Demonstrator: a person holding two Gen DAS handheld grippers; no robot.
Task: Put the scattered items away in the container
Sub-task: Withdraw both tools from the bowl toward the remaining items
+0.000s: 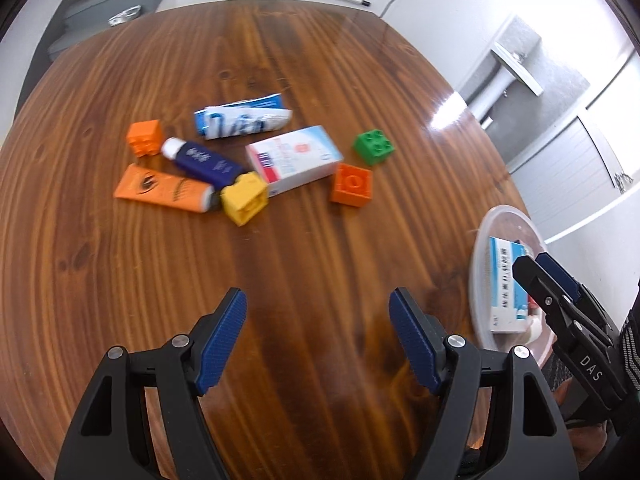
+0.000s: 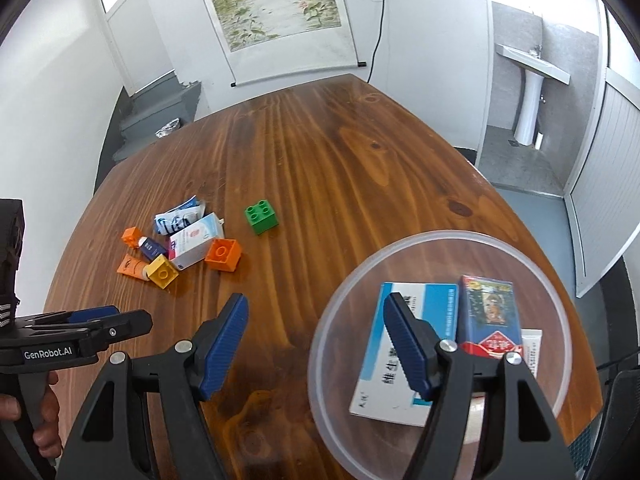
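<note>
- White walls, a hanging scroll painting (image 2: pixel 276 8) and a pedestal basin (image 2: pixel 528 80) frame a dark-grained wooden table (image 1: pixel 320 60), where the work takes place.
- Landmark: the clear round container (image 2: pixel 440 236), at the table's near right edge. It already holds a blue-and-white box (image 2: pixel 376 376), a red-and-blue pack (image 2: pixel 488 312) and a white item partly hidden under them.
- Well to the left of the container, and farther back, lies the clutter: an orange brick (image 1: pixel 351 185) nearest it, a green brick (image 1: pixel 373 146), a white-and-pink carton (image 1: pixel 294 160), a yellow brick (image 1: pixel 244 198), a navy bottle (image 1: pixel 204 159), an orange tube (image 1: pixel 162 188), a smaller orange brick (image 1: pixel 145 137) and a crumpled blue-white tube (image 1: pixel 242 118).
- The left gripper (image 1: pixel 318 340) hangs above bare wood between the clutter and the container, jaws spread wide and holding nothing.
- The right gripper (image 2: pixel 316 340) straddles the container's left rim, one finger inside, jaws likewise parted and empty.
- Judged step: fetch the next loose item. The lone orange brick or the green one looks the easiest, since each stands apart from its neighbours.
- Come down squarely with the pads on two flat sides, and close firmly; the studded top gives a poor grip.
- Leave the carton until the yellow brick touching its end is cleared, or the pile may shift.
- Release low inside the container, beside the boxes rather than on them.
</note>
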